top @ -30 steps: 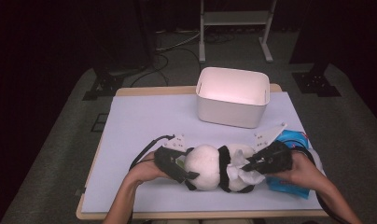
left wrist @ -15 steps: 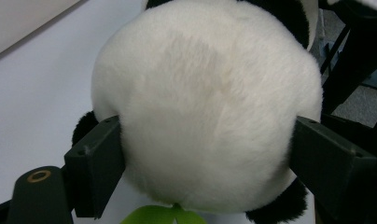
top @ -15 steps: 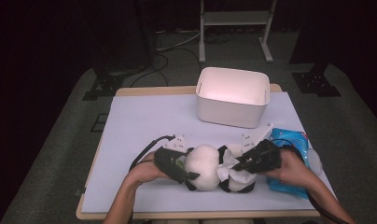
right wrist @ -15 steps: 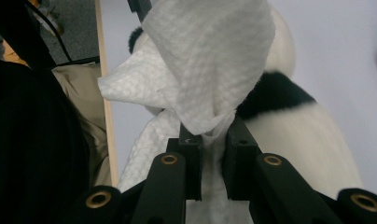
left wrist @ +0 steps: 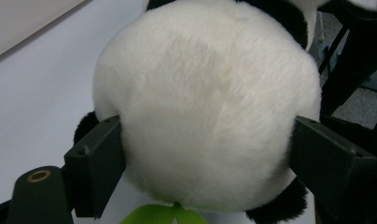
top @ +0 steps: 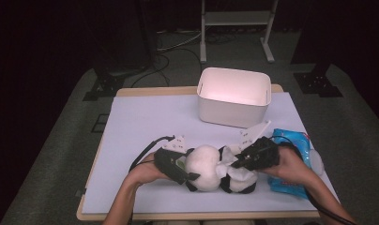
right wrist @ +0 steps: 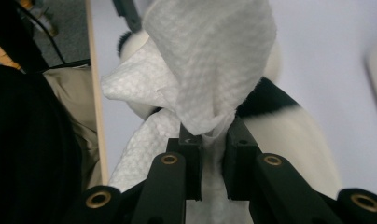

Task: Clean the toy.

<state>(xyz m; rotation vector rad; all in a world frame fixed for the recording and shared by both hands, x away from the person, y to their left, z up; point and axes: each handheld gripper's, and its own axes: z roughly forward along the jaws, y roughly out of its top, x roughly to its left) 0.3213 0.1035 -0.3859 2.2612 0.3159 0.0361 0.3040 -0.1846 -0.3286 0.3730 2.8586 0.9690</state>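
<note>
Right now the panda [top: 211, 168] lies on its side near the front edge of the desk [top: 145, 122], between the two hands. The left claw [top: 190, 174] is spread wide around the toy's round white head and presses it from both sides; in the left gripper view the two black jaws sit against the fur at left and right, and a bit of green shows under the panda [left wrist: 205, 112]. The left hand [top: 147, 171] rests on the desk behind that claw.

The right claw [top: 235, 164] comes in from the other side, over the toy's body. Its jaws are nearly pressed together and pinch a white wipe [right wrist: 210, 65]; in the right gripper view the crumpled sheet rises from between the jaws and drapes against the black-and-white fur. From above the wipe [top: 230, 154] shows as a white fold touching the panda between head and body.

Just beside the right hand [top: 286, 164], a blue pack [top: 295, 140] lies near the desk's right edge. A white bin [top: 234, 96] stands farther back, well apart from the toy.
</note>
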